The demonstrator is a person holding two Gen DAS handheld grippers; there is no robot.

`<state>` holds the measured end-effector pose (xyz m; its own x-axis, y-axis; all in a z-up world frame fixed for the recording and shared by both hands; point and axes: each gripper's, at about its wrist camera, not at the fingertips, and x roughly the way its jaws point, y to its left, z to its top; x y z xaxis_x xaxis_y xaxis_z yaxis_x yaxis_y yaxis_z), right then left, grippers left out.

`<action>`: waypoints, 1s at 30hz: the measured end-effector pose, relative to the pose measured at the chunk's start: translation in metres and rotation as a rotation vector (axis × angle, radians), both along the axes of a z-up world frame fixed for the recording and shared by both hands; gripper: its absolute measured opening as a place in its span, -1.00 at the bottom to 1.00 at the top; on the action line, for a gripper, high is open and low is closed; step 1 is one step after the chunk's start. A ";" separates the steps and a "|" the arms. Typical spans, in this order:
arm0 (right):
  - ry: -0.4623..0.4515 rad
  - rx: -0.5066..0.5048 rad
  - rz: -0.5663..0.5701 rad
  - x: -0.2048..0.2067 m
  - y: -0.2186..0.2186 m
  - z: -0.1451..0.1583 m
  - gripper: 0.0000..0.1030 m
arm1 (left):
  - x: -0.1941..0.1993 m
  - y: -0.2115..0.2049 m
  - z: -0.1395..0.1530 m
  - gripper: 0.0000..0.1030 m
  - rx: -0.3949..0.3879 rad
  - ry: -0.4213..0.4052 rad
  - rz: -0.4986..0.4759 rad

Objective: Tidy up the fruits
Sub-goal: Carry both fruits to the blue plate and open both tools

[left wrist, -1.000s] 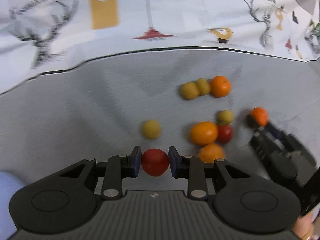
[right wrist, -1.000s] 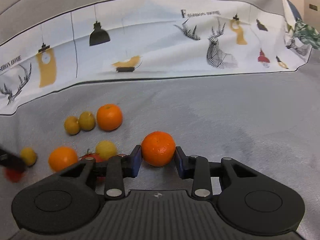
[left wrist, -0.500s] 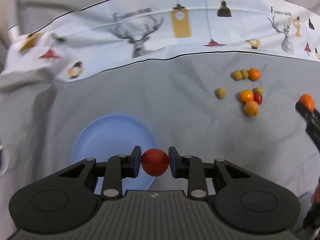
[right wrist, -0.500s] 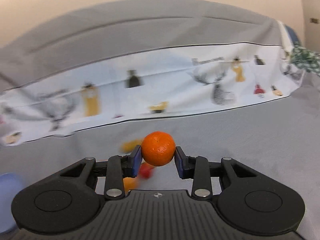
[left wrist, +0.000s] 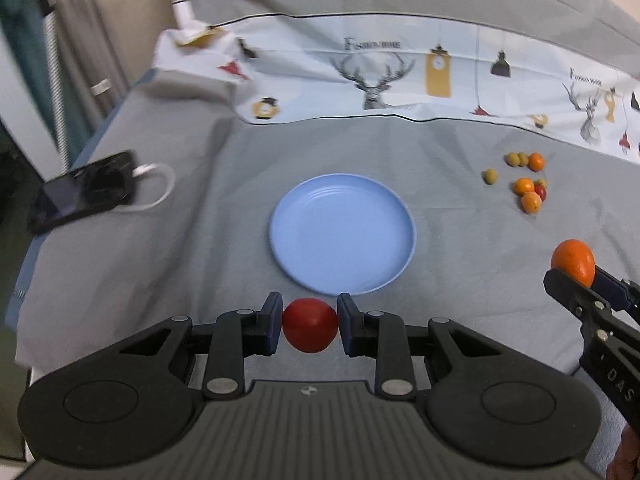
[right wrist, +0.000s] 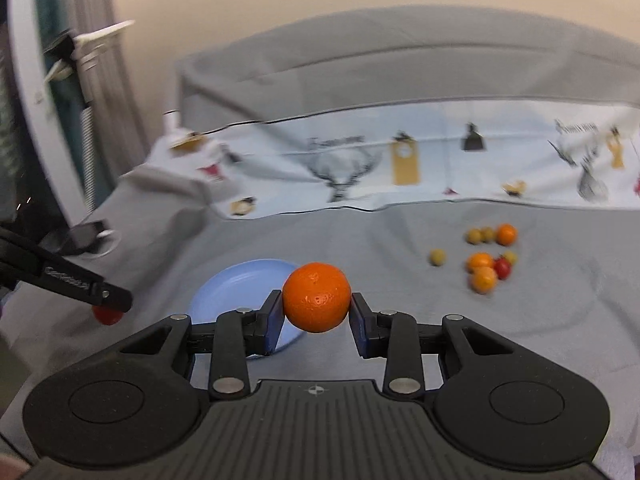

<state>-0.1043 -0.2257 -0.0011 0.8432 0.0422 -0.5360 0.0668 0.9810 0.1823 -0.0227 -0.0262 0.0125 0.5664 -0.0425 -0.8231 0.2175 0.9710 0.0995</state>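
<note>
The left claw (left wrist: 310,326) is clenched on a smooth, glossy red tomato (left wrist: 310,325), its blue pads pressed to the round sides low in the centre of the left wrist view. Just above it in that frame lies a round, pale blue plate (left wrist: 343,234) with a shallow ridged rim, resting bare on a grey woven bedspread (left wrist: 460,184).

The right claw (right wrist: 316,298) grips a dimpled, bright orange mandarin (right wrist: 316,297) at the middle of the right wrist view, with the plate partly hidden behind it to the left. The same claw shows at the right edge of the left wrist view, mandarin held up between matte black fingers.

In the upper right of the left wrist view a loose cluster of small fruit (left wrist: 526,182) sits on the bedspread: dull yellow-green balls, several oranges and one small red piece, some touching, one yellow-green ball apart to the left.

A white printed cloth with stag heads and lamps (left wrist: 400,76) crosses the top of the frame. At the left edge a dark, flat phone (left wrist: 84,192) lies with a looped white cable (left wrist: 154,188).
</note>
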 end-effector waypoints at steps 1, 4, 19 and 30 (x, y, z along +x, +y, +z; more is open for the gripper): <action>-0.001 -0.008 0.014 -0.004 0.009 0.004 -0.29 | -0.004 0.009 0.001 -0.37 -0.015 0.001 0.011; -0.004 -0.028 0.045 -0.011 0.031 0.013 -0.29 | -0.014 0.029 0.002 -0.37 -0.050 0.001 0.029; 0.018 -0.104 0.138 -0.019 0.092 0.024 -0.29 | -0.020 0.074 0.005 -0.37 -0.123 -0.012 0.059; 0.064 -0.116 0.146 -0.004 0.097 0.014 -0.29 | -0.004 0.077 -0.011 -0.37 -0.113 0.028 0.077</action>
<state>-0.1082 -0.1291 0.0133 0.7967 0.0963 -0.5967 -0.0699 0.9953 0.0673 -0.0270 0.0507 0.0012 0.5485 -0.0932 -0.8309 0.1428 0.9896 -0.0167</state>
